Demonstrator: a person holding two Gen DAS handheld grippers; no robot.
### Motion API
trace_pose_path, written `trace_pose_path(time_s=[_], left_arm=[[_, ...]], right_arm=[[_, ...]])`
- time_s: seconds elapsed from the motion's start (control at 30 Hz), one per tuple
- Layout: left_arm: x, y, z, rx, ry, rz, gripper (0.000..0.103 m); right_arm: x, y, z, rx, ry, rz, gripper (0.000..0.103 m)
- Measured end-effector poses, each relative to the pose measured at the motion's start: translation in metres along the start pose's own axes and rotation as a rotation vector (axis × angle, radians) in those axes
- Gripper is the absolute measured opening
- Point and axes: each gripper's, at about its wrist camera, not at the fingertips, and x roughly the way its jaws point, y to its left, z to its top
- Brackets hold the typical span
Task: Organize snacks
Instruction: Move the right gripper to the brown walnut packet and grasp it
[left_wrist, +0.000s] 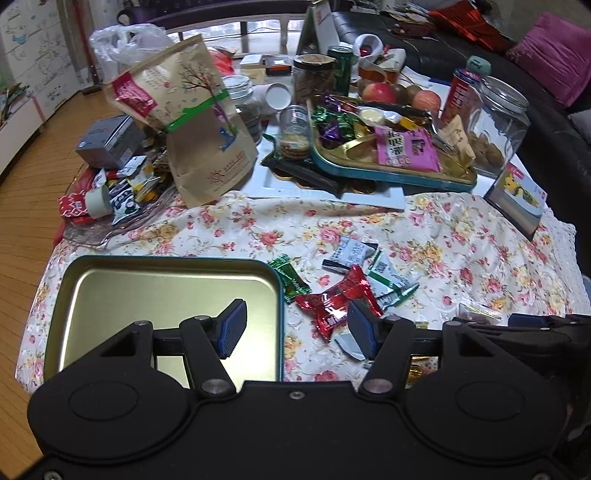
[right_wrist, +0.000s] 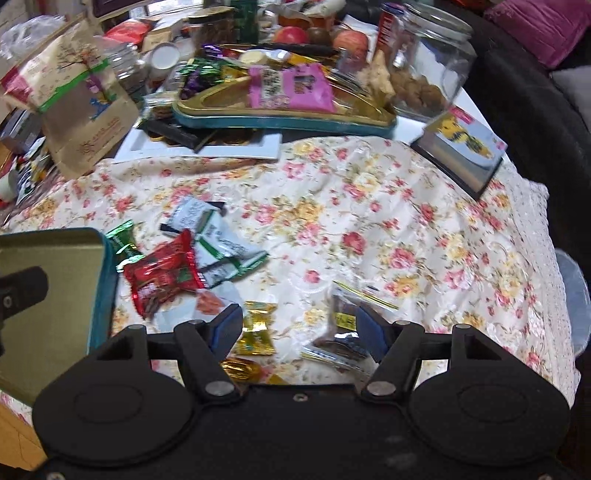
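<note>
An empty gold tin tray with a teal rim lies at the near left of the floral cloth; it also shows in the right wrist view. Loose snacks lie beside it: a red packet, a green candy, white-green packets. My left gripper is open and empty, straddling the tray's right rim. My right gripper is open above a gold candy and a clear brown-snack packet.
A second teal tray full of sweets sits on a white box at the back. A kraft paper bag, glass jars, apples, cans and a card box crowd the far table. A dark sofa is at right.
</note>
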Motion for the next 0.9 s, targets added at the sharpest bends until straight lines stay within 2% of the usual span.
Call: trace_pose_path(time_s=[0.3,0.47,0.57,0.63,0.73,0.9], left_arm=[[0.014,-0.024,-0.009,0.054,0.068,-0.052,0.065],[0.021,-0.037,-0.018,0.093,0.125,-0.064,0.064],[0.025,-0.042,-0.023,0.117,0.155,-0.089,0.063],[0.027,-0.045,-0.026,0.121,0.176,-0.099,0.063],[0.03,-0.049,-0.028,0.132,0.192,-0.101,0.063],[0.033,-0.05,-0.029,0.134,0.206,-0.094,0.063]], right_arm=[[0.009,-0.064,-0.011,0.185,-0.007,0.003,0.069],[0.022,-0.096,-0.014,0.299,0.079,0.09,0.065],[0.031,-0.102,-0.016,0.317,0.12,0.109,0.064],[0.036,-0.105,-0.018,0.312,0.124,0.095,0.055],[0.042,-0.105,-0.017,0.301,0.125,0.078,0.054],[0.045,-0.1,-0.009,0.309,0.047,0.073,0.054]])
